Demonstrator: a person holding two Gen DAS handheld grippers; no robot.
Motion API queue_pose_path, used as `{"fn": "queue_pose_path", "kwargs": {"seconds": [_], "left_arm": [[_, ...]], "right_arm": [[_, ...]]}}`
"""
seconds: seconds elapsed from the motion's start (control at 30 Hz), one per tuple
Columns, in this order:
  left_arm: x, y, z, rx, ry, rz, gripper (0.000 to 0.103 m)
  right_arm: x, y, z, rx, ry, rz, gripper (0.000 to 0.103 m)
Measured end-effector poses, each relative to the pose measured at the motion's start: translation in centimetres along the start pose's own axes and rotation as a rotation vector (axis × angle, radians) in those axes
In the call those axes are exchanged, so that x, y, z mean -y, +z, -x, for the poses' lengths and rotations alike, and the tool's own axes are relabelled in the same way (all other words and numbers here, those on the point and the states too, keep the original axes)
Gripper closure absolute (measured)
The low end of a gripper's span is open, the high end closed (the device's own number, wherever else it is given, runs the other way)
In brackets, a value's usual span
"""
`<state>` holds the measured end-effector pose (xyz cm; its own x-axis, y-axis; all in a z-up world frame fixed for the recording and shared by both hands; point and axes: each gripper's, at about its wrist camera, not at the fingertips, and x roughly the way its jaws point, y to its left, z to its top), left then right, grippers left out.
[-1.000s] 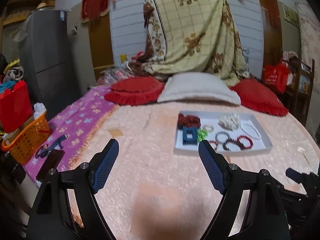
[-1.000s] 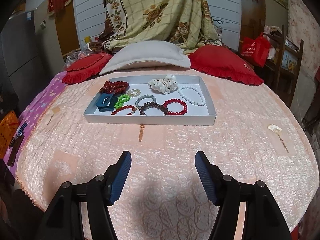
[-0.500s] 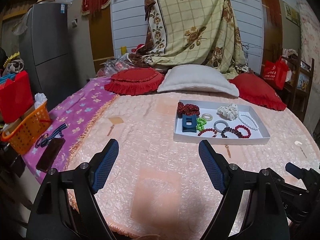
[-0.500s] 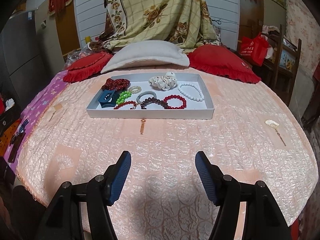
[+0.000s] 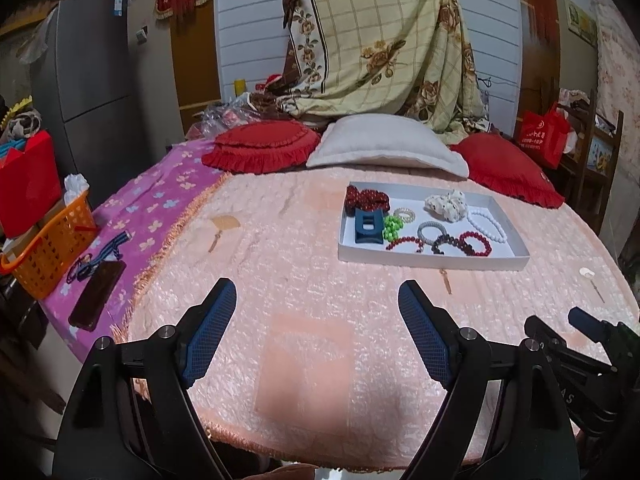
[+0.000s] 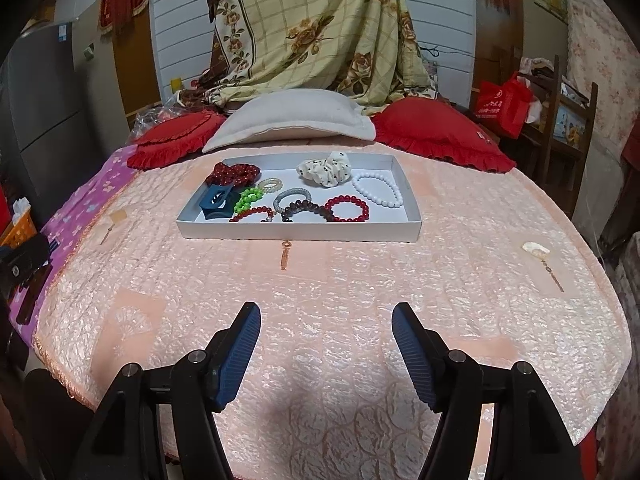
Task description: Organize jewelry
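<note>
A shallow white tray (image 6: pixel 300 234) lies on the pink bedspread; it also shows in the left wrist view (image 5: pixel 432 258). It holds a blue hair clip (image 6: pixel 216 201), a green bead bracelet (image 6: pixel 248 199), a dark red scrunchie (image 6: pixel 234 172), a white spotted scrunchie (image 6: pixel 324 170), a white bead bracelet (image 6: pixel 378 190), red bead bracelets (image 6: pixel 347 209) and a grey hair tie (image 6: pixel 289 198). My left gripper (image 5: pixel 318 300) is open and empty, well short of the tray. My right gripper (image 6: pixel 326 322) is open and empty, centred before the tray.
Red cushions (image 6: pixel 436 132) and a white pillow (image 6: pixel 292 118) lie behind the tray. A dark phone (image 5: pixel 98 294) and a lanyard lie on the purple cloth at left. An orange basket (image 5: pixel 48 246) stands beside the bed. A small white shell-like piece (image 6: pixel 536 249) lies right.
Both grippers have drawn back from the tray and risen a little, so more of the bedspread and its front edge show. Both stay open.
</note>
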<state>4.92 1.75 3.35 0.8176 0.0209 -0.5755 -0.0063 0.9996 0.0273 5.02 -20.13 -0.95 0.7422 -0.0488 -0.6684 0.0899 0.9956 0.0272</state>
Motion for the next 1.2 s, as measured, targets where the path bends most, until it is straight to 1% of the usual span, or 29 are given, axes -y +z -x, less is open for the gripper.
{"fn": "queue_pose_path", "kwargs": {"seconds": [0.3,0.7,1.2], "left_arm": [[0.4,-1.2,-1.2,-0.066,0.002,-0.014,0.02],[1.2,-2.3,-2.1,-0.111,0.004,-0.052,0.02],[1.8,-3.6,-3.8,-0.184,-0.029,-0.073,0.02]], "right_arm": [[-0.2,-0.2,-0.4,-0.01,-0.019,0.007,0.036],[0.1,-0.3,-0.9,-0.017,-0.042,-0.005,0.036],[0.5,-0.5,-1.8,-0.036,-0.063,-0.013,0.035]]}}
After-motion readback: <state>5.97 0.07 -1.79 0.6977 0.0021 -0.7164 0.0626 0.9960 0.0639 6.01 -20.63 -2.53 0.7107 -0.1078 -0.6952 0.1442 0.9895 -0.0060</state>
